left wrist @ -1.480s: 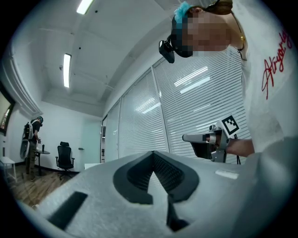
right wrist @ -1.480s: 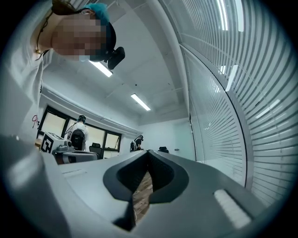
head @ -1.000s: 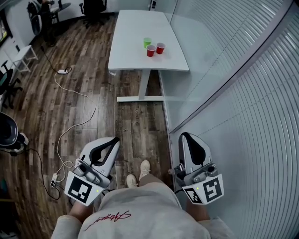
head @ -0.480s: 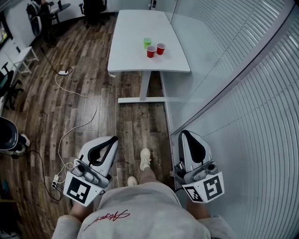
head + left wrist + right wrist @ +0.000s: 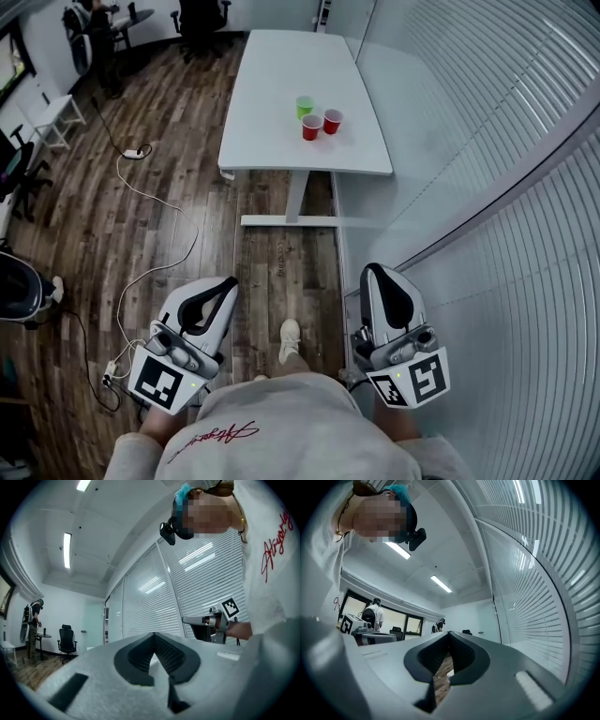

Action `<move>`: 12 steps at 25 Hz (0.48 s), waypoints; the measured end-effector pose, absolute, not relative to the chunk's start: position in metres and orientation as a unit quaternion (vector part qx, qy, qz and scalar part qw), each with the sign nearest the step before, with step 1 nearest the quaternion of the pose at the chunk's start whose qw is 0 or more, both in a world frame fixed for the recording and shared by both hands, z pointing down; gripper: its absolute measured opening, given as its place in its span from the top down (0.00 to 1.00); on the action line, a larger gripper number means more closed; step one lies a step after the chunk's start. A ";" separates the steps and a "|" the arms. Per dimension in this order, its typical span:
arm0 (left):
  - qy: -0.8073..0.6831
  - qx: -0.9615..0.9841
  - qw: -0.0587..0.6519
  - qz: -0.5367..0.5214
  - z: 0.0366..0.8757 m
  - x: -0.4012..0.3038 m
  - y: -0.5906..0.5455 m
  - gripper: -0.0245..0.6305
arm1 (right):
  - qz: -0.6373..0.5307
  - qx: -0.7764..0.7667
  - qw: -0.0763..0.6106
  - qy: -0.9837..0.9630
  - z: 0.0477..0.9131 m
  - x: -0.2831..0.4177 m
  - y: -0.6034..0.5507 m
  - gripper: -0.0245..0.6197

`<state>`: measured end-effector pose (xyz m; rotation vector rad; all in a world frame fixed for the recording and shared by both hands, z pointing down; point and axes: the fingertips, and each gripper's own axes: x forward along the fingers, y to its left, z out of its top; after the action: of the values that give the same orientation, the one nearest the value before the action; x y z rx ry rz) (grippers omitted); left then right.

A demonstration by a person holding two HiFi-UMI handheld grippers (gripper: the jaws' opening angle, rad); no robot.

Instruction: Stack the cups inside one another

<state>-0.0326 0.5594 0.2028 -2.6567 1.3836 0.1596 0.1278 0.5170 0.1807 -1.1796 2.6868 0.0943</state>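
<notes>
You hold the left gripper (image 5: 231, 280) and the right gripper (image 5: 371, 271) low in front of your body. Both have their jaws closed together, with nothing between them. The cups stand far ahead of both grippers on the white table (image 5: 272, 84). There is one green cup (image 5: 305, 106), and just beside it two red cups (image 5: 312, 127), all upright and not yet nested.
</notes>
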 end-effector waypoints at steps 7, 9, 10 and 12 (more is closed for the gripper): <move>0.466 -0.879 0.077 0.056 0.194 -0.029 0.492 0.97 | 0.037 -0.392 0.104 0.913 0.173 0.130 0.448 0.96; 0.467 -0.879 0.077 0.054 0.195 -0.026 0.475 0.97 | 0.036 -0.390 0.105 0.914 0.173 0.131 0.432 0.96; 0.467 -0.879 0.077 0.054 0.195 -0.024 0.467 0.97 | 0.036 -0.389 0.105 0.915 0.173 0.133 0.425 0.96; 0.465 -0.880 0.078 0.056 0.193 -0.019 0.452 0.97 | 0.034 -0.387 0.106 0.915 0.172 0.136 0.411 0.96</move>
<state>-0.0186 0.4524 0.1928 -2.6357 1.3935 0.1680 0.1358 0.4109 0.1722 -1.1407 2.6960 0.0988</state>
